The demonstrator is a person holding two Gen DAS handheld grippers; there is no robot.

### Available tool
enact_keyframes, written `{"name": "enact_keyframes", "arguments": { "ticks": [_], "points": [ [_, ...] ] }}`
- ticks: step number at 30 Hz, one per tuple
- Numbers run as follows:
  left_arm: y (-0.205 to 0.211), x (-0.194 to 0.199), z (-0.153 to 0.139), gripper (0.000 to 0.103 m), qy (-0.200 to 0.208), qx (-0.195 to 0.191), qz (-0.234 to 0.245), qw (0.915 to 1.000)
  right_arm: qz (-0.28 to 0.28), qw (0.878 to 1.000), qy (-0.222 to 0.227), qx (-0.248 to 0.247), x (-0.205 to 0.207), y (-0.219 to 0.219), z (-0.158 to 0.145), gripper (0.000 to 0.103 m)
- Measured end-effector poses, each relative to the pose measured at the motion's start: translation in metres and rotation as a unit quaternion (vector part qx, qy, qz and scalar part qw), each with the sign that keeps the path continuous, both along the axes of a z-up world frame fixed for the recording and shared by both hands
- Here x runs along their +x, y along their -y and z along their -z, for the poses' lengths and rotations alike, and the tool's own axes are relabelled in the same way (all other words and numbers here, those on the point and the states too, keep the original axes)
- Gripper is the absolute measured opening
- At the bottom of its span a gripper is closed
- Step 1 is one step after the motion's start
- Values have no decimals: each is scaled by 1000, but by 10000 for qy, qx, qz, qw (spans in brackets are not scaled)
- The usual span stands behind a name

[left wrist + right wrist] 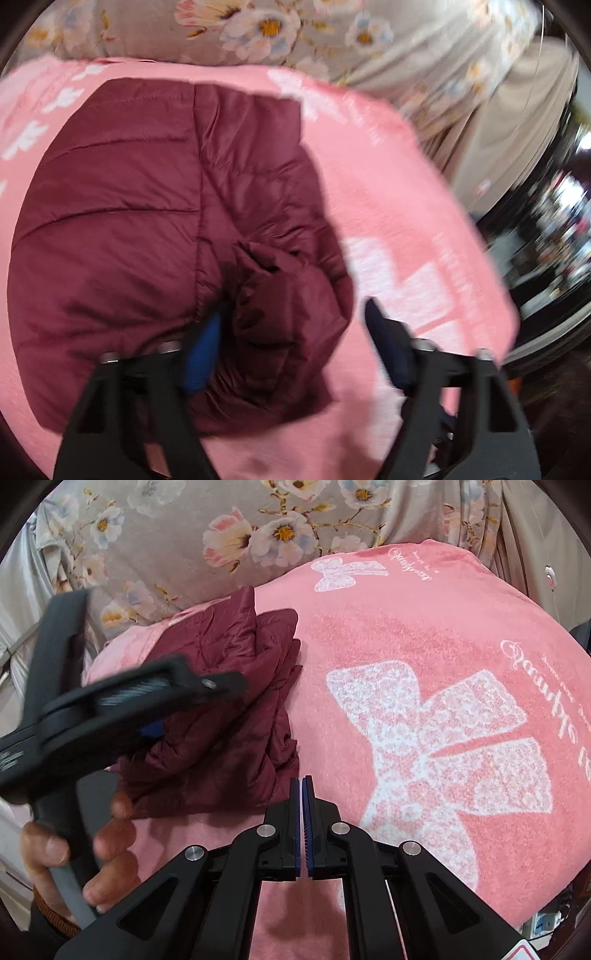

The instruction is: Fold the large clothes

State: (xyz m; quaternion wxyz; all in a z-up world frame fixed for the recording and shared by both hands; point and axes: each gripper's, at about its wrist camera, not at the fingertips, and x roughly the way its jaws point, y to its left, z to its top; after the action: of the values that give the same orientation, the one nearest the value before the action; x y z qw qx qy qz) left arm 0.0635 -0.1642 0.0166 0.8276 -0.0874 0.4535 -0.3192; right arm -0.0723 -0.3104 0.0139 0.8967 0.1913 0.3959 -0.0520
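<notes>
The pink blanket (424, 635) bears white cursive lettering in two places, beside its white bows (443, 746), but it shows upside down and too ornate to read; smaller print next to it is too tiny, and nothing else carries legible text

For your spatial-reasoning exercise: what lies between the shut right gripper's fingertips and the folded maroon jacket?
Only bare pink blanket. In the right wrist view the right gripper sits just off the maroon jacket, with nothing between them.
</notes>
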Motion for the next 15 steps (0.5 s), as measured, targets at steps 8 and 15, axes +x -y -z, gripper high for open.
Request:
{"name": "enact_keyframes", "arguments": {
  "ticks": [8,15],
  "points": [
    [-87,13,-86,93,755,-555,-919,9913,-24,9970,735,250,27,15,-68,42],
    [-123,67,-106,92,1082,363,-1749,9779,-3,9921,1180,436,105,3,-128,56]
  ]
}}
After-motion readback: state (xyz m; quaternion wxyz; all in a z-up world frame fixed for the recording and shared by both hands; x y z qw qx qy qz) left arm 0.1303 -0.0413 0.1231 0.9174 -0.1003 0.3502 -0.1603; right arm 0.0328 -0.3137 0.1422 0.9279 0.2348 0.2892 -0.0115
